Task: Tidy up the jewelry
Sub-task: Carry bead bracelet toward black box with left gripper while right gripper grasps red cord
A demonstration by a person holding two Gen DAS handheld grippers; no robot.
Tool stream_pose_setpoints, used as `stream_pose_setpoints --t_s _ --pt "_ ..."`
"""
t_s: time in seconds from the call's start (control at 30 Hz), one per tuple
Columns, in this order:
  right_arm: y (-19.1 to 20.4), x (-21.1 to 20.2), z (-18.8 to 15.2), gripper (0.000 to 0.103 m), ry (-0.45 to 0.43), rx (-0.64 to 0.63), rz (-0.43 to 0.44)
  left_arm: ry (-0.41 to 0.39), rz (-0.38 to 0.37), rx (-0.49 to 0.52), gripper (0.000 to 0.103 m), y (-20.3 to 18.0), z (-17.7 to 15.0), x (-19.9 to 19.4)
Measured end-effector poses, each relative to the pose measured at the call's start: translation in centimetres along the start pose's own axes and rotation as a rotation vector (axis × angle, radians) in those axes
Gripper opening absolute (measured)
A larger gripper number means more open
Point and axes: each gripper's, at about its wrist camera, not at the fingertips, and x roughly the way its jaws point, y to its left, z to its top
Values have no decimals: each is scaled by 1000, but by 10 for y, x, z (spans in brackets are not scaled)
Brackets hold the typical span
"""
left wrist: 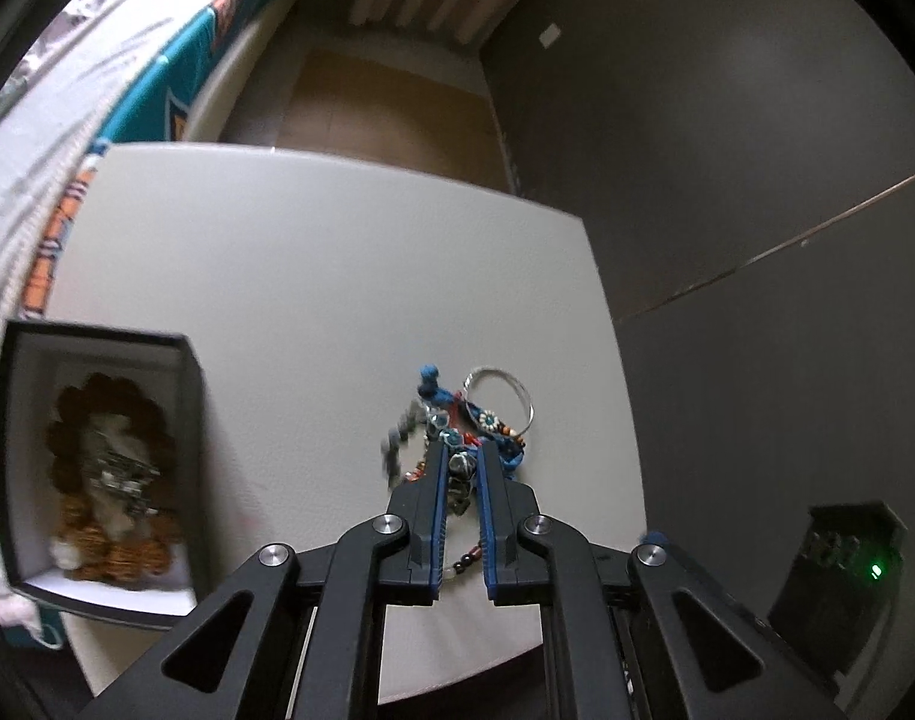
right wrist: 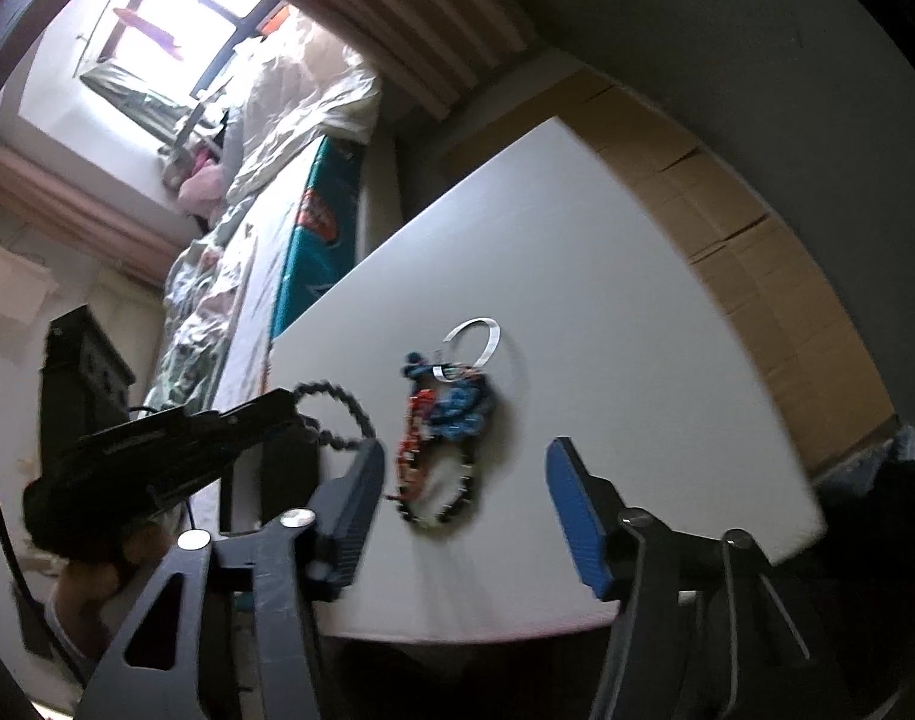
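Note:
A tangle of jewelry [left wrist: 487,423] lies on the white table [left wrist: 277,276]: blue cord, red and dark beads, and a silver bangle [left wrist: 505,396]. My left gripper [left wrist: 462,453] is shut on a dark bead bracelet [left wrist: 460,480] just above the near side of the tangle, and a loop of it dangles to the left. The right wrist view shows that left gripper [right wrist: 295,414] from the side with the dark bead bracelet [right wrist: 343,414] hanging from its tip. My right gripper [right wrist: 466,483] stands open over the table, the jewelry tangle [right wrist: 451,408] just beyond its fingers, untouched.
An open black box [left wrist: 190,420] with brown bead strands and a metal piece inside stands at the table's left edge. A bed with patterned covers [left wrist: 55,138] runs along the left. Cardboard [right wrist: 727,192] lies beyond the table. A dark device with a green light [left wrist: 841,564] sits right.

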Motion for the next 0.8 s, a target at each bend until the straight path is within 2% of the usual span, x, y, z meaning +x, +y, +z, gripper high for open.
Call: stream_pose_setpoints --t_s 0.2,0.37,0.7,0.8 --pt "17 36 12 39 69 -10 32 -50 -1 6 9 13 5 -36" --pt "30 63 23 30 115 -37 -1 -85 1 -11 9 32 9 -63" --pt "39 103 29 25 175 -103 -183 -166 -9 -44 9 64 12 -117" --pt "42 106 29 23 176 -122 -208 -183 -1 -50 9 72 10 -128"
